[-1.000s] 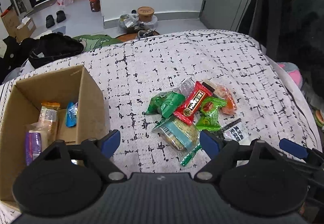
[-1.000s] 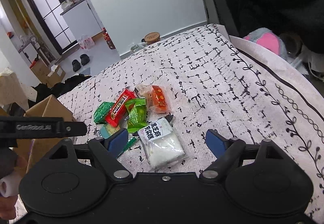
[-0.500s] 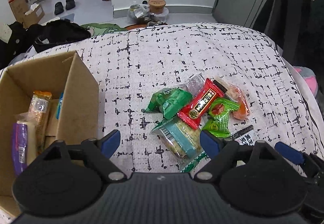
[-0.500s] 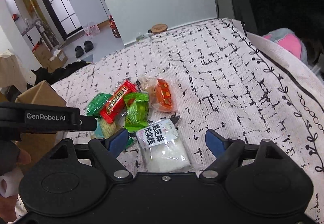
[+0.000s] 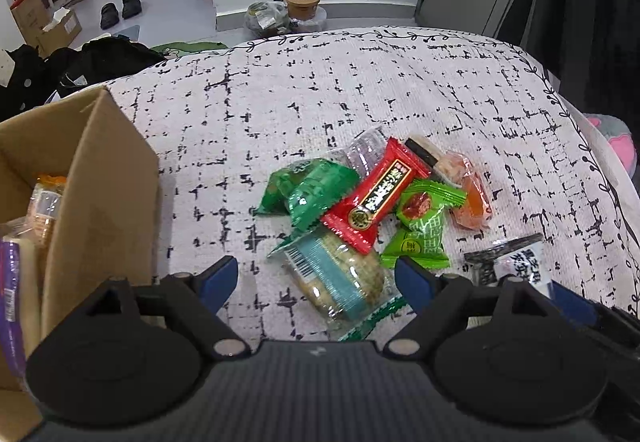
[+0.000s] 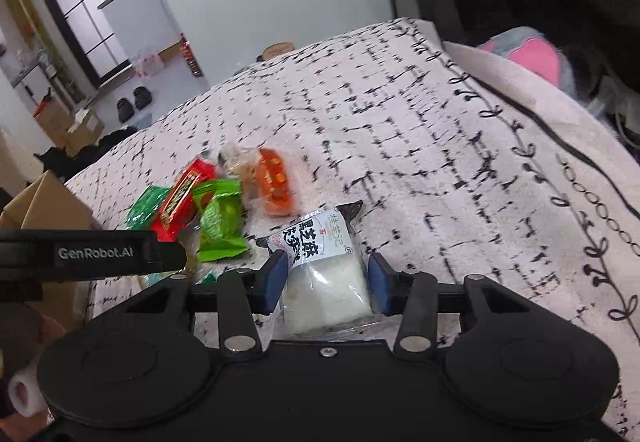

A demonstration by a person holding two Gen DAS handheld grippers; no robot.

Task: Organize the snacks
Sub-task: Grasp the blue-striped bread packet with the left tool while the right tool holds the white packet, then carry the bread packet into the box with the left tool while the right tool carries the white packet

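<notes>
A pile of wrapped snacks lies on the patterned cloth: a red packet [image 5: 376, 196], a dark green packet [image 5: 310, 188], a light green packet [image 5: 422, 230], an orange one [image 5: 470, 194] and a teal cracker pack [image 5: 340, 278]. My left gripper [image 5: 316, 278] is open, its fingers on either side of the cracker pack. My right gripper [image 6: 326, 276] is shut on the white sesame cake packet [image 6: 324, 274], whose label end also shows in the left wrist view [image 5: 516, 258]. The cardboard box [image 5: 100, 194] at the left holds several snacks.
The cloth-covered table ends at a rounded far edge [image 5: 360, 34]. Bags, shoes and a bottle lie on the floor beyond. Dark coats [image 5: 580, 2] hang at the right. A pink and grey plush [image 6: 532, 54] lies off the table's right side.
My right gripper has closed its fingers on the white sesame cake packet. My left gripper has moved forward and right, nearer the snack pile, still open.
</notes>
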